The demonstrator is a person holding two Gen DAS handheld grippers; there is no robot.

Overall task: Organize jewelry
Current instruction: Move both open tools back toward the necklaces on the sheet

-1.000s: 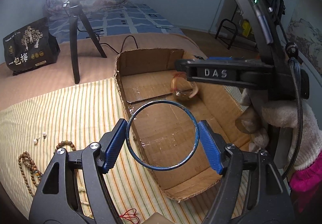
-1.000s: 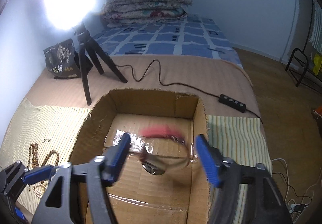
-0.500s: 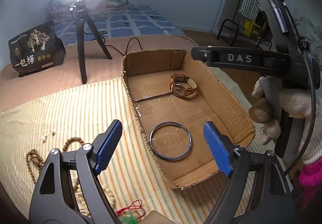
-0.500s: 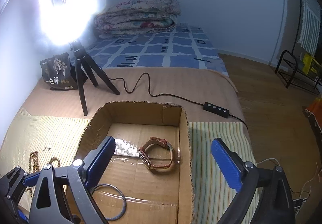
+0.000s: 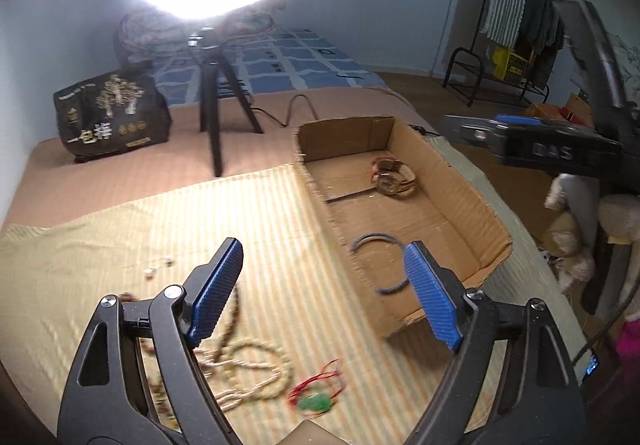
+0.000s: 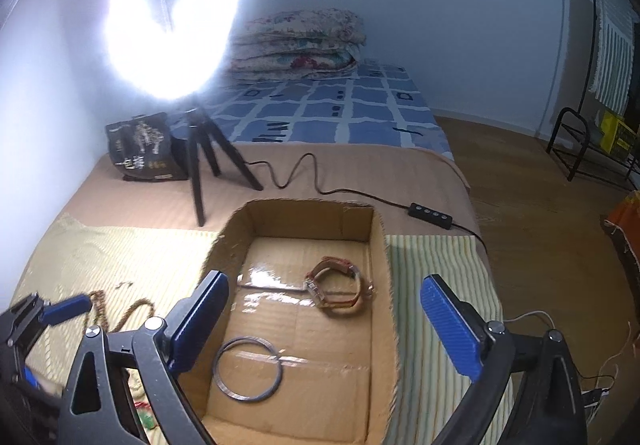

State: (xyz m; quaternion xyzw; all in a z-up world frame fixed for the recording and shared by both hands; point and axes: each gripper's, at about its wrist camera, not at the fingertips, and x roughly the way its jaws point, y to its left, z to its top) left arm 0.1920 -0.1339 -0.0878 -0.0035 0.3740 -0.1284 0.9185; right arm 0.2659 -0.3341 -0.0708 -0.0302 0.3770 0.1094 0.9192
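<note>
Left wrist view: the left gripper (image 5: 324,287) has its two blue-padded jaws spread wide and holds nothing. Between and below them lies the striped yellow mat (image 5: 256,229). The blue bangle (image 5: 376,263) lies flat on the floor of the cardboard box (image 5: 456,181), just behind the tip of the right-hand jaw, which covers part of its ring. Farther back in the same box the watch (image 5: 394,179) with a brown strap rests on its side, well apart from the bangle. Under the left-hand jaw, on the mat, lie a brown bead necklace (image 5: 230,319) and a pale bead necklace (image 5: 252,369), both blurred, and just beside them a green pendant on red cord (image 5: 314,401). Two small pearl earrings (image 5: 158,267) sit on the mat farther left. The gripper is angled down over the near edge of the mat, left of the box.

In the right wrist view, the right gripper (image 6: 324,325) is likewise wide open and empty, held above the box (image 6: 378,285) and pointing down into it. The bangle (image 6: 247,369) lies on the box floor near the left-hand jaw, the watch (image 6: 338,289) farther in, between the jaws. At the left edge the left gripper's blue tip shows over the mat (image 6: 116,257).

Beyond the box stand a ring light on a tripod (image 6: 200,161), a black bag (image 6: 142,149) and folded quilts (image 6: 300,41) on the bed.
</note>
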